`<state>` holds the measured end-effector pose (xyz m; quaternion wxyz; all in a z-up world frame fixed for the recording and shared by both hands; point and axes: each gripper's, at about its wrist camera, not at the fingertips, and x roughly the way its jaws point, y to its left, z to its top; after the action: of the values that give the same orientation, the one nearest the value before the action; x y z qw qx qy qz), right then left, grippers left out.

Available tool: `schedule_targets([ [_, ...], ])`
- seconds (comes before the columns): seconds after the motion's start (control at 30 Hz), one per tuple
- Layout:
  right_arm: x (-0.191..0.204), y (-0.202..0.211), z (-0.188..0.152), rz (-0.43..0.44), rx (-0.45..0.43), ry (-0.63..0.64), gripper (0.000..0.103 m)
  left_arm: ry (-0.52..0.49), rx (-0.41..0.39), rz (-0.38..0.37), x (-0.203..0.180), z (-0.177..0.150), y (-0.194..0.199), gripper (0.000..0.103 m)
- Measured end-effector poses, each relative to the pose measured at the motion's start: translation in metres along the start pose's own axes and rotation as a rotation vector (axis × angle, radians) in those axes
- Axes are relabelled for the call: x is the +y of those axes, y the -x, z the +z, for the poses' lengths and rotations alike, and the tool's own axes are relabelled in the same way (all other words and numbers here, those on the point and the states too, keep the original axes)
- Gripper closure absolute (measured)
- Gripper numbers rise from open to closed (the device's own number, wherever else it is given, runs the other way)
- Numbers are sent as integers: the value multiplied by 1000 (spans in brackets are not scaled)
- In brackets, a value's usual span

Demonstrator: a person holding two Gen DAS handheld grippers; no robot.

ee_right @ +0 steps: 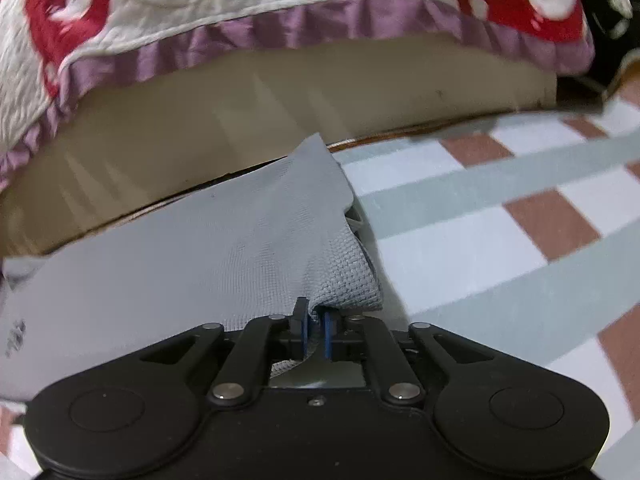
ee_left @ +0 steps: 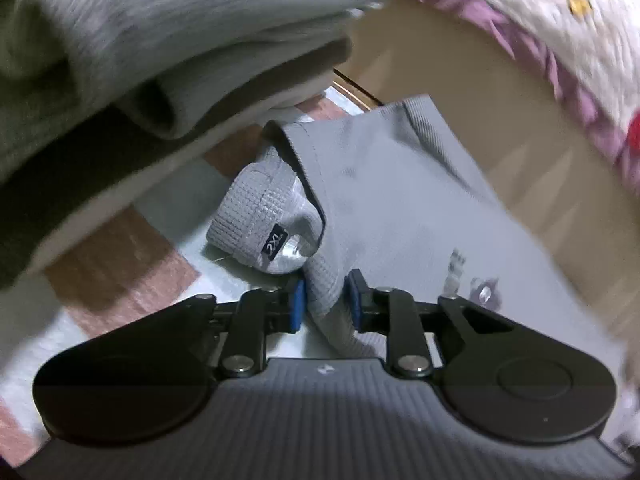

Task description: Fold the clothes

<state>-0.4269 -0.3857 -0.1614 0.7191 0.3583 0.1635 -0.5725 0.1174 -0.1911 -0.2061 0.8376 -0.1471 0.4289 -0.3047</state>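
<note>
Left wrist view is showing me my left hand-held gripper [ee_left: 325, 304] pinching a bunched ridge of the grey waffle-knit garment [ee_left: 384, 184] between its blue pads [ee_left: 298, 306]. The garment is lying on the checked floor covering [ee_left: 120, 264], partly folded, with its neck opening and a black size label [ee_left: 273, 245] turned up just ahead of the jaws. Its long axis is running from the gripper up and to the right, toward the beige bed base [ee_left: 460, 80], and its far corner is reaching that base. Close on the upper left a stack of folded clothes [ee_left: 160, 40] is filling the frame, blurred, so room on that side is looking tight. On the upper right, the quilted bedspread [ee_left: 540, 20] with its purple frill is overhanging the base.

From the right wrist view, my right hand-held gripper [ee_right: 317, 334] is nipping a thin fold at the garment's near right corner, jaws nearly together with cloth between them. From here the garment is stretching away to the left along the foot of the bed base, its far edge touching or just beside it; I cannot tell which. The red-patterned bedspread is hanging above. To the right, the checked covering [ee_right: 500, 220] is lying open in bands of pale green, white and brick red, giving me free space on that side.
</note>
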Motion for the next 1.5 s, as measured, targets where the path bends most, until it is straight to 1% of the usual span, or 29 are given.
schedule_targets([
  [0.03,-4,-3,-1,14,14,-37,74,16,-5,-22,3,3,-3,73],
  [0.07,-8,-6,-2,32,27,-81,55,23,-17,-40,5,5,-7,70],
  [0.1,-11,-8,-4,61,9,-111,42,29,-30,-58,8,7,-11,70],
  [0.13,-11,-10,-5,82,-11,-120,39,36,-46,-68,9,8,-15,70],
  [0.17,-7,-15,-4,82,-23,-116,38,45,-63,-76,9,9,-18,70],
  [0.2,-3,-21,-2,73,-34,-109,45,40,-73,-75,8,9,-20,72],
  [0.23,0,-27,1,72,-22,-111,60,32,-79,-71,6,8,-21,81],
  [0.27,3,-34,5,75,3,-118,92,-4,-66,-58,1,7,-23,95],
  [0.33,8,-31,13,84,-27,-139,93,-100,-60,-18,-11,6,-16,96],
  [0.37,10,-25,17,87,-43,-136,93,-124,-59,-4,-17,8,-10,96],
  [0.43,13,-11,26,93,-66,-112,94,-125,-61,-13,-23,11,8,96],
  [0.5,16,5,32,85,-81,-57,94,-134,-59,-19,-30,9,25,96],
  [0.6,15,25,33,29,-89,35,94,-199,-31,4,-43,-6,48,96],
  [0.63,10,33,33,15,-83,36,94,-215,-12,12,-46,-12,55,96],
  [0.7,-3,51,27,-4,-62,8,94,-200,31,11,-47,-27,69,96],
  [0.8,-20,74,12,-60,-28,18,94,-188,77,9,-48,-49,98,96],
  [0.93,-46,81,-7,-137,24,-7,94,-195,156,31,-46,-77,124,96],
  [1.0,-48,76,-10,-168,42,7,94,-185,189,64,-39,-82,124,91],
  [1.03,-49,74,-10,-179,50,12,94,-179,206,81,-36,-84,125,85],
  [1.07,-49,71,-10,-191,60,11,94,-167,224,91,-30,-82,123,76],
  [1.1,-50,68,-10,-203,73,7,94,-152,243,91,-21,-79,125,72],
  [1.17,-52,63,-10,-237,90,9,92,-97,258,81,-2,-70,130,71],
  [1.2,-53,62,-11,-270,93,17,89,-102,253,81,1,-67,134,71],
  [1.27,-59,63,-10,-313,94,-11,80,-138,238,85,2,-61,145,70],
  [1.33,-54,65,-7,-364,80,22,77,-231,201,112,-13,-60,154,69],
  [1.37,-51,67,-6,-391,71,46,72,-281,172,142,-20,-57,154,69],
  [1.43,-35,72,-3,-475,19,173,71,-372,109,207,-32,-50,157,69],
  [1.47,-28,75,-1,-530,-18,243,69,-393,85,206,-33,-46,161,69],
  [1.5,-24,80,3,-563,-53,283,68,-388,82,171,-33,-40,161,69],
])
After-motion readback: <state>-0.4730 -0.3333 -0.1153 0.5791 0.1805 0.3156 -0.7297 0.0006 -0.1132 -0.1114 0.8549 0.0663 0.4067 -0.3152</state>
